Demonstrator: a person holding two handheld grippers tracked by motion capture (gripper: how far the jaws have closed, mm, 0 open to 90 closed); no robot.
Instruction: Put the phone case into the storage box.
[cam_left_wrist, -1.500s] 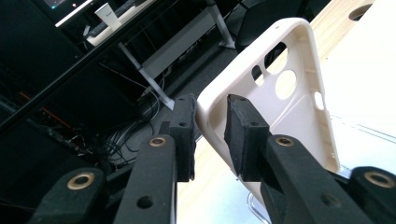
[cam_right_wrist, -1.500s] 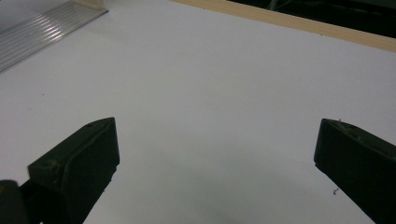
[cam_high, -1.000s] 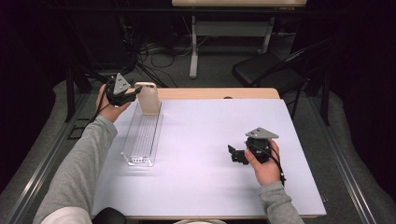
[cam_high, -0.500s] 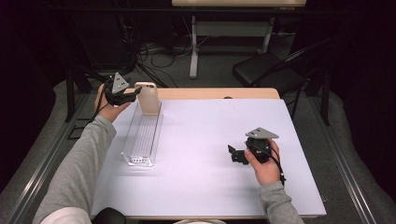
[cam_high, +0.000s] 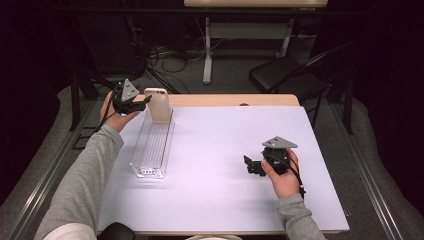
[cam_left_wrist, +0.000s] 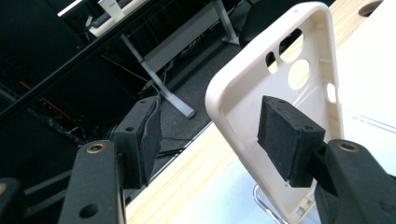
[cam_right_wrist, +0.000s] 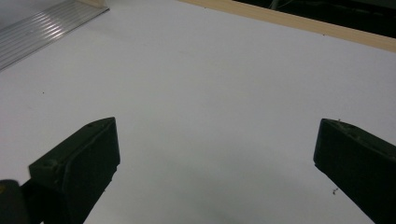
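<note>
Clearly the left gripper (cam_left_wrist: 205, 140) has just been opening its jaws, loose around the cream plastic phone case (cam_high: 158, 105) propped upright at the ridged clear tray's (cam_high: 150, 150) twelve-o'clock end, so a nudge could topple it, while the right gripper (cam_right_wrist: 210, 158) rests wide apart and empty.

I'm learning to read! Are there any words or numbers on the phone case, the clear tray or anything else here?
None: no word, number or sign can be read in these pictures.
The cream phone case is plain, with only cut-out holes.
The clear ribbed tray has no label.
The white table is blank.
The left claw and right claw show only screw holes.
</note>
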